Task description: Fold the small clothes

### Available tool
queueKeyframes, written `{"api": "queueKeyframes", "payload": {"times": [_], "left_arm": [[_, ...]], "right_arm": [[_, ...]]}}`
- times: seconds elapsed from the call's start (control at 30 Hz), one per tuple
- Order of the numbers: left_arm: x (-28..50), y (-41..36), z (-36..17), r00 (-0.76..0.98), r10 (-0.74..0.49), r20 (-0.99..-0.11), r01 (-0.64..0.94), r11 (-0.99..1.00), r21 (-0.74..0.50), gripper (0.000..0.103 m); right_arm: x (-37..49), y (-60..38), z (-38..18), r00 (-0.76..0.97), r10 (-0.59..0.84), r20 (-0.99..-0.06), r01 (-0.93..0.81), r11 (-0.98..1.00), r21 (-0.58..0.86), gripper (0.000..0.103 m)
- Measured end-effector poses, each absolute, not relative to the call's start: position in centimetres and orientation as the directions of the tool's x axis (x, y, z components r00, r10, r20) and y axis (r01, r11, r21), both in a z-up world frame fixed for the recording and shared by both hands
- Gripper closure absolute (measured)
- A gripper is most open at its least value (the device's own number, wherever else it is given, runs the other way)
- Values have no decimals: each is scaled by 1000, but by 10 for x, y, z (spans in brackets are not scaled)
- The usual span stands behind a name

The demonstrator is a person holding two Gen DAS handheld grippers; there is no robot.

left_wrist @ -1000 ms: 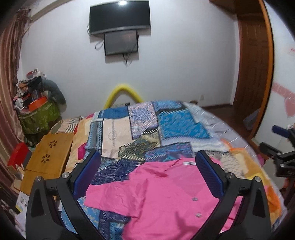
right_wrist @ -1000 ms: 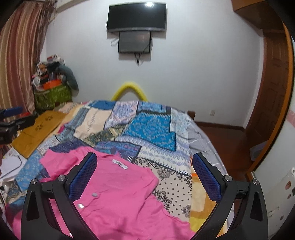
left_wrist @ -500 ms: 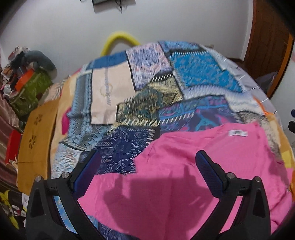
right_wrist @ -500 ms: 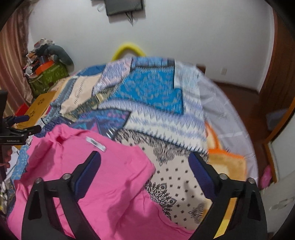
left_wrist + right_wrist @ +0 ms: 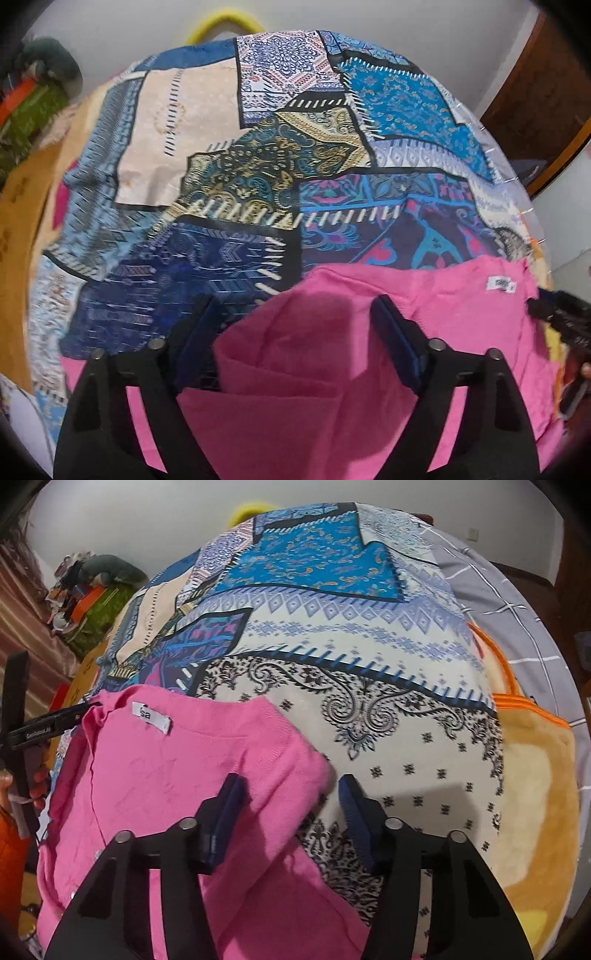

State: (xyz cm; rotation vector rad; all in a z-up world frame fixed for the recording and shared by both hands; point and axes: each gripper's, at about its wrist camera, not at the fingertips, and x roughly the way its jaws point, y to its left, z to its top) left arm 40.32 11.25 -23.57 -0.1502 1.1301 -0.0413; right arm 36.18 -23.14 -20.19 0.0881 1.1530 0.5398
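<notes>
On the bed, near its front edge, lies the shirt point(image 5: 424, 332): pink, thin knit, spread fairly flat on the quilt point(image 5: 258, 166). White neck label point(image 5: 151, 718) faces up at the far hem of the collar; small buttons show at the lower left of the right view, so the front placket is likely uppermost. One sleeve or shoulder flap lies doubled over on the left side, with a soft crease.

Left gripper point(image 5: 291, 343): jaws apart, straddling that doubled flap, pads low to the cloth. Judged position: set to pinch the left shoulder or sleeve fold.

Right gripper point(image 5: 288, 812): jaws apart, narrower gap, astride the shirt's right shoulder corner; left pad over pink, right pad over quilt. Neither grips anything yet.

Judgement: both tongs bracket opposite shoulders so the garment can be lifted or folded evenly. Fabric looks limp; a shallow pinch may slip.

Orange-trimmed blanket point(image 5: 535, 775) lies right of the quilt, apart from the shirt.
</notes>
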Motion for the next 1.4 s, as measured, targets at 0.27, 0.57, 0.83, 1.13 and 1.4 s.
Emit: {"api": "queueKeyframes", "payload": {"times": [0.27, 0.57, 0.83, 1.13, 1.4], "left_arm": [[398, 94, -228, 454, -157, -877, 31, 987, -160, 66], [398, 85, -215, 463, -118, -879, 42, 993, -111, 97], [411, 117, -186, 542, -44, -840, -58, 994, -90, 97], [442, 125, -202, 532, -25, -846, -103, 990, -94, 97], [452, 121, -232, 482, -29, -876, -101, 991, -88, 97]], "right_arm": [[359, -224, -199, 316, 488, -814, -387, 849, 359, 87], [367, -200, -166, 428, 422, -799, -427, 874, 233, 91], [395, -189, -138, 508, 387, -769, -421, 891, 170, 91], [422, -178, -150, 519, 341, -783, -406, 905, 125, 91], [428, -175, -175, 476, 335, -813, -406, 904, 134, 87]]}}
